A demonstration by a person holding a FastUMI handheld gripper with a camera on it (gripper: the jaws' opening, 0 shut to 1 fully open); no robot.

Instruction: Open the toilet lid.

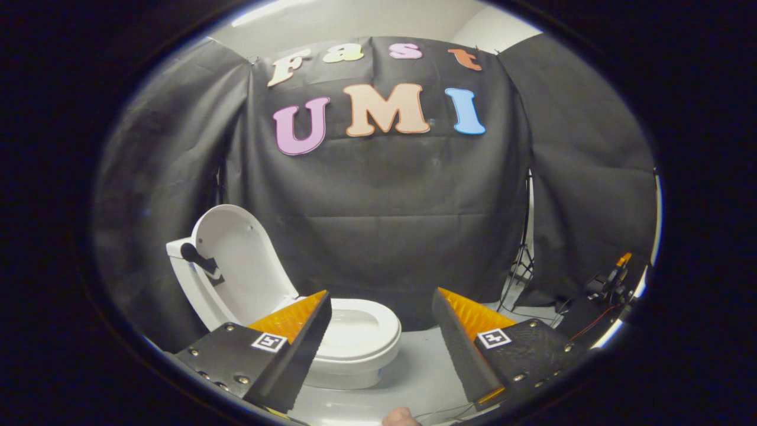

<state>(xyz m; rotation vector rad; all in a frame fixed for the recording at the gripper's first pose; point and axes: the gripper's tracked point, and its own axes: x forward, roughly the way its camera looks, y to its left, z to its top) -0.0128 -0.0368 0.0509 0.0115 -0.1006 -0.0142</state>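
Observation:
A white toilet (355,346) stands on the pale floor beyond my left finger. Its lid (236,266) is raised and leans back against the tank, showing its inner face. The seat ring (378,331) lies down over the bowl. A dark handle (198,259) sticks out beside the tank on the left of the lid. My gripper (381,307) is open, its two fingers spread wide with nothing between them, and it hangs a short way back from the toilet. The left finger (295,349) overlaps part of the bowl.
Black cloth walls close the booth behind and to both sides. A tripod stand (520,260) and some cables and gear (609,284) sit at the right by the cloth. Part of a hand (401,418) shows below the fingers.

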